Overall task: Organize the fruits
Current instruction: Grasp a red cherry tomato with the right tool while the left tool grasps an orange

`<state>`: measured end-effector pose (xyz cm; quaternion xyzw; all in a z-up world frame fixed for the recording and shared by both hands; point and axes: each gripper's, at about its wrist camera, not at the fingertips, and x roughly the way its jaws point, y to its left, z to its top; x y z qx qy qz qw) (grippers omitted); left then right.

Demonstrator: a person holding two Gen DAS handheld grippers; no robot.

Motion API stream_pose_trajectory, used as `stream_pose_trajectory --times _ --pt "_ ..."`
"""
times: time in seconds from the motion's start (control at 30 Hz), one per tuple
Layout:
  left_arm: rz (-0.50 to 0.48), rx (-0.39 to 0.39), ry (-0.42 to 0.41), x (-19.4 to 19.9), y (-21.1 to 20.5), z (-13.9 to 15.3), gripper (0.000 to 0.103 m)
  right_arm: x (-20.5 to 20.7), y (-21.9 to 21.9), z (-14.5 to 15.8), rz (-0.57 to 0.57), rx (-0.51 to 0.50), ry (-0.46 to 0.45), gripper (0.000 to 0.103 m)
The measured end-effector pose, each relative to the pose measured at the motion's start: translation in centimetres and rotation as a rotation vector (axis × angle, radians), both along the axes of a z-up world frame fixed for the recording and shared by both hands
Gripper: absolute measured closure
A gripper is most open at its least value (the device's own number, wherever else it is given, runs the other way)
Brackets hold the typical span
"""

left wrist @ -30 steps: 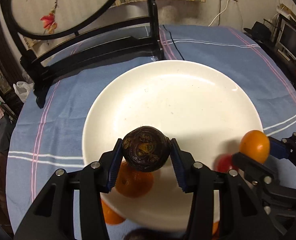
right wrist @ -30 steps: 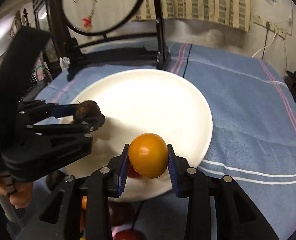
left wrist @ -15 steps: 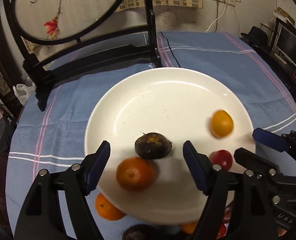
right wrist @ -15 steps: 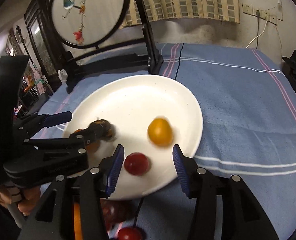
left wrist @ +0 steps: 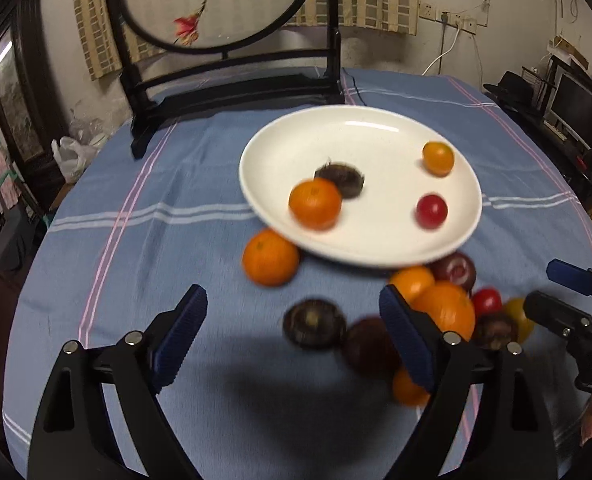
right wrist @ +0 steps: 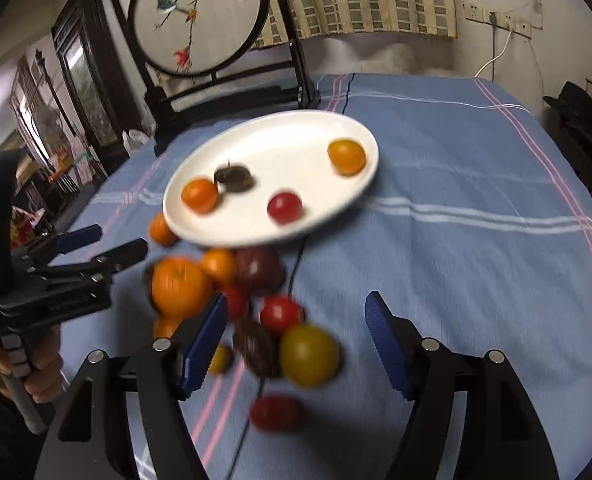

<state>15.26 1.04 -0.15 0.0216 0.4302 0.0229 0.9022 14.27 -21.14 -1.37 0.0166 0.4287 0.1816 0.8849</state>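
A white plate (left wrist: pixel 376 248) sits on a tabletop (left wrist: pixel 156 248) covered with a blue striped cloth. Four fruits lie on the plate: an orange (left wrist: pixel 315 203) touching a dark brown fruit (left wrist: pixel 341 180) on the left side, a small yellow-orange fruit (left wrist: pixel 438 157) towards the far right rim, and a red fruit (left wrist: pixel 431 210) nearer the front right.

Just in front of the plate, loose fruit is clustered on the cloth: a lone orange (left wrist: pixel 270 256) against the plate's near-left edge, a dark round fruit (left wrist: pixel 314 323), a large orange (right wrist: pixel 180 286), a red tomato (right wrist: pixel 281 313) and a yellow-green fruit (right wrist: pixel 309 354), all blurred.

The left hand-held gripper (left wrist: pixel 292 336) hangs above the cloth with its jaws spread wide and nothing between them. The right hand-held gripper (right wrist: pixel 296 344) is also wide apart and holds nothing, above the loose pile.

A dark wooden stand with a round embroidered screen (right wrist: pixel 198 20) rises behind the plate.
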Motion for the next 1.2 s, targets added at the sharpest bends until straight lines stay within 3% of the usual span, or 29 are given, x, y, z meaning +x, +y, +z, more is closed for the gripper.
stream_pose_trajectory --times 0.3,0.53,0.6,0.7,0.77,0.8,0.83,0.87,1.2 --pt "0.017 -0.083 0.038 -5.7 1.0 -2.7 0.017 -4.8 1.1 -2.1 0.052 -0.088 0.029 0.031" --pt "-0.013 -0.080 0.064 -7.2 0.1 -4.4 0.016 -5.4 2.4 -3.5 0.067 -0.144 0.035 0.033" --pt "-0.018 -0.083 0.068 -7.2 0.0 -4.5 0.016 -5.1 2.7 -3.8 0.064 -0.156 0.039 0.036" --pt "-0.024 -0.088 0.073 -7.1 0.0 -4.8 0.016 -4.6 3.2 -4.2 0.060 -0.187 0.047 0.051" --pt "-0.023 -0.090 0.083 -7.0 -0.1 -5.0 0.016 -4.6 3.4 -4.2 0.060 -0.202 0.039 0.053" --pt "-0.022 -0.089 0.089 -6.9 -0.1 -5.1 0.016 -4.6 3.4 -4.2 0.057 -0.203 0.035 0.056" --pt "-0.019 -0.089 0.093 -6.8 -0.1 -5.2 0.016 -4.5 3.1 -4.1 0.046 -0.198 0.031 0.068" --pt "-0.018 -0.089 0.096 -6.7 -0.2 -5.2 0.016 -4.4 2.8 -4.0 0.039 -0.182 0.030 0.073" --pt "-0.064 -0.048 0.107 -6.4 -2.6 -5.0 0.016 -4.9 0.7 -3.5 0.054 -0.016 0.036 0.073"
